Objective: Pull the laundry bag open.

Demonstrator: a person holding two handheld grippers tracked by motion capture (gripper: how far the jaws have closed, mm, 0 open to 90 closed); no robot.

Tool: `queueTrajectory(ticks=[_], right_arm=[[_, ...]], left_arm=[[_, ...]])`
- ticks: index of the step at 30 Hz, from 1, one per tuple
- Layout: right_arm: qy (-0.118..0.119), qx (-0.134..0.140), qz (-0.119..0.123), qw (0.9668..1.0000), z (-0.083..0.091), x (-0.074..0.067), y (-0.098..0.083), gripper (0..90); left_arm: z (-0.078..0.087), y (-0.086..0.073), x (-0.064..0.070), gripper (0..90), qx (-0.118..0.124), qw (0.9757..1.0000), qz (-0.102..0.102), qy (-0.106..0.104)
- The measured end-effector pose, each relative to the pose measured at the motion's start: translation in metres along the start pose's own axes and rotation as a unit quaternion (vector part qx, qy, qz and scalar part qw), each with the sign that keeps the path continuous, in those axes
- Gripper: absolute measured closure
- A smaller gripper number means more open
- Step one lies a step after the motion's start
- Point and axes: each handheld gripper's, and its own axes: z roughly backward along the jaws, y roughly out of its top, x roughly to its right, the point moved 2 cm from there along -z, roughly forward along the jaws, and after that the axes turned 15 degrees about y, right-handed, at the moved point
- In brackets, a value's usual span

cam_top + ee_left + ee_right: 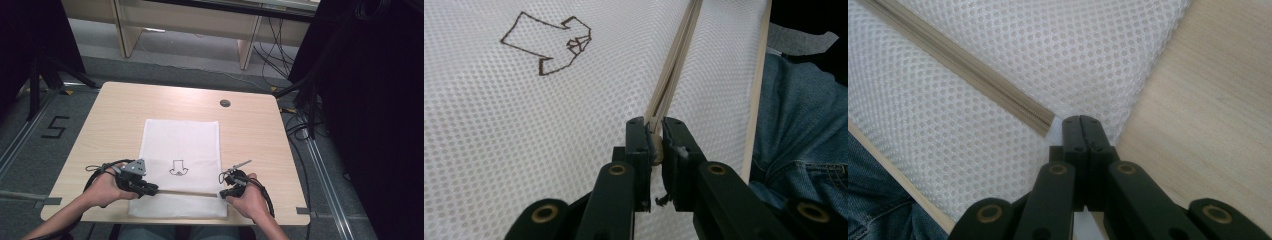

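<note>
1. Your left tool (150,189) sits at the near-left part of the white mesh laundry bag (182,137). Its jaws are nearly closed and clamp the zipper (187,193) end. In the left gripper view (655,131) you see the beige zip strip pinched between the two black jaws, w/ a small gap lower down.
2. Your right tool (223,192) is at the bag's near-right edge. In the right gripper view (1081,122) its jaws are pressed fully together, tips on a small white bit of bag fabric right at the zipper's end (1045,121). Can't tell for sure how much fabric is nipped.
3. The bag lies flat on the light wood surface (105,120), roughly centred L-R and toward your side; its near edge is close to the surface's front edge. Mesh w/ small round holes shows in both gripper views (524,130) (1088,50).
4. The zipper runs across the bag's near part, approx. straight between the two tools, tan against white.
5. A dark outline drawing (178,168) (arrow-like shape) is on the bag just beyond the zipper, between your hands; also in the left gripper view (549,45).
6. Your left hand (107,187) and right hand (250,197) rest at the surface's near edge. Jeans (804,130) show past the edge.
7. A round grey cable port (225,103) sits far-right on the surface, well apart from the bag.
</note>
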Motion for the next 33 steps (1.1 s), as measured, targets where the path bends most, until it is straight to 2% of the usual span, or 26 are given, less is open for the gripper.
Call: queueTrajectory(ticks=[1, 3, 6, 9, 14, 19, 21, 22, 23, 24, 25, 26, 27, 30, 31, 33], right_arm=[[0.0, 0.0, 0.0, 1.0, 0.0, 0.0, 0.0, 90.0], [0.001, 0.0, 0.001, 1.0, 0.0, 0.0, 0.0, 90.0], [0.001, 0.0, 0.001, 1.0, 0.0, 0.0, 0.0, 90.0], [0.001, 0.0, 0.002, 1.0, 0.0, 0.0, 0.0, 90.0], [0.002, 0.0, 0.002, 1.0, 0.0, 0.0, 0.0, 90.0], [0.001, 0.0, 0.002, 1.0, 0.0, 0.0, 0.0, 90.0], [0.002, 0.0, 0.002, 1.0, 0.0, 0.0, 0.0, 90.0], [0.002, 0.0, 0.002, 1.0, 0.0, 0.0, 0.0, 90.0], [0.002, 0.0, 0.002, 1.0, 0.0, 0.0, 0.0, 90.0], [0.001, 0.0, 0.002, 1.0, 0.0, 0.0, 0.0, 90.0], [0.001, 0.001, 0.001, 1.0, 0.0, 0.0, 0.0, 90.0], [0.001, 0.001, 0.001, 1.0, 0.0, 0.0, 0.0, 90.0], [0.002, 0.0, 0.001, 1.0, 0.0, 0.0, 0.0, 90.0], [0.0, 0.001, 0.0, 1.0, 0.0, 0.0, 0.0, 90.0], [0.001, 0.0, 0.0, 1.0, 0.0, 0.0, 0.0, 90.0], [0.0, 0.001, 0.0, 1.0, 0.0, 0.0, 0.0, 90.0]], left_arm=[[0.001, 0.0, 0.0, 81.9, 0.0, 1.0, 0.003, 0.0], [0.002, -0.002, -0.002, 81.9, 0.0, 1.0, -0.007, 0.003], [0.003, -0.003, -0.001, 81.9, 0.002, 1.0, 0.007, 0.004], [0.004, -0.005, -0.002, 81.9, -0.002, 1.0, -0.001, 0.005], [0.005, -0.006, -0.002, 81.8, 0.001, 1.0, 0.005, 0.002], [0.005, -0.005, -0.003, 81.9, 0.005, 1.0, -0.001, -0.004], [0.006, -0.006, -0.004, 81.8, 0.003, 1.0, -0.006, 0.0], [0.006, -0.007, -0.004, 81.9, 0.001, 1.0, 0.002, 0.003], [0.007, -0.007, -0.005, 81.9, 0.003, 1.0, 0.001, -0.003], [0.007, -0.008, -0.004, 81.8, -0.001, 0.9999, 0.01, 0.002], [0.009, -0.009, -0.006, 81.9, 0.002, 1.0, 0.0, 0.005], [0.009, -0.009, -0.006, 81.9, 0.002, 1.0, 0.0, 0.005], [0.01, -0.011, -0.007, 81.9, 0.001, 0.9999, 0.013, 0.004], [0.013, -0.014, -0.01, 81.9, -0.002, 1.0, 0.004, 0.006], [0.014, -0.015, -0.009, 81.8, 0.001, 0.9998, 0.015, 0.008], [0.014, -0.015, -0.009, 81.8, 0.001, 0.9998, 0.016, 0.009]])
